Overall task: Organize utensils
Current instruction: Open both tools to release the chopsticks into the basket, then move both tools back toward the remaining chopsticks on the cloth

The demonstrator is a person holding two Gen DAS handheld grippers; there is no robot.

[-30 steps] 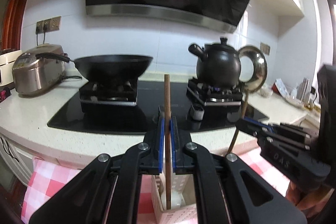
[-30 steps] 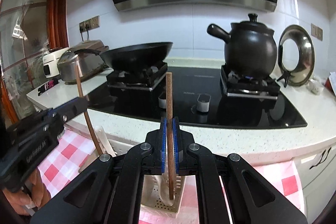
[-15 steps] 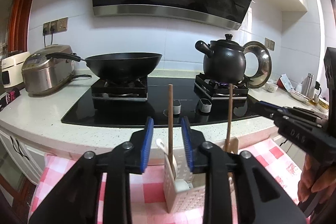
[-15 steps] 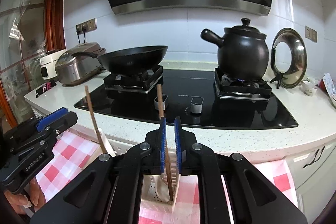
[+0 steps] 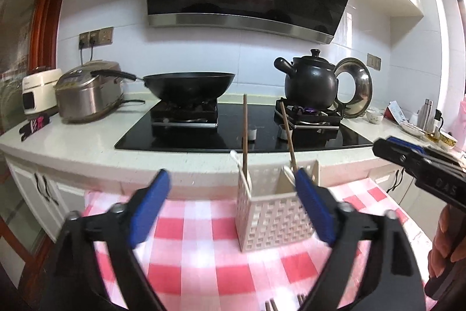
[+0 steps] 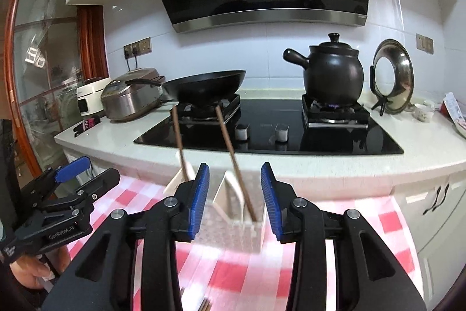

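A white perforated utensil holder point(image 5: 272, 219) stands on the red-checked cloth point(image 5: 186, 261). Two brown chopsticks stand in it: one upright point(image 5: 245, 133) in the left compartment, one leaning left point(image 5: 288, 136) in the right compartment. A white spoon handle point(image 5: 235, 158) sticks out beside the upright one. My left gripper point(image 5: 231, 209) is open and empty, just in front of the holder. My right gripper point(image 6: 235, 196) is open and empty, with the holder point(image 6: 233, 212) and the leaning chopstick point(image 6: 233, 159) seen between its fingers; the other chopstick point(image 6: 179, 142) stands further left.
Behind the cloth runs a white counter point(image 5: 72, 142) with a black hob point(image 5: 238, 133), a wok point(image 5: 189, 85), a black clay pot point(image 5: 310, 85), a steel lid point(image 5: 356, 89) and a rice cooker point(image 5: 87, 91). Dark stick ends point(image 5: 272, 305) show at the bottom edge.
Both grippers have opened and let go of their chopsticks, which now stand in the holder. Both have pulled back from the holder, and the jaws have spread wider.
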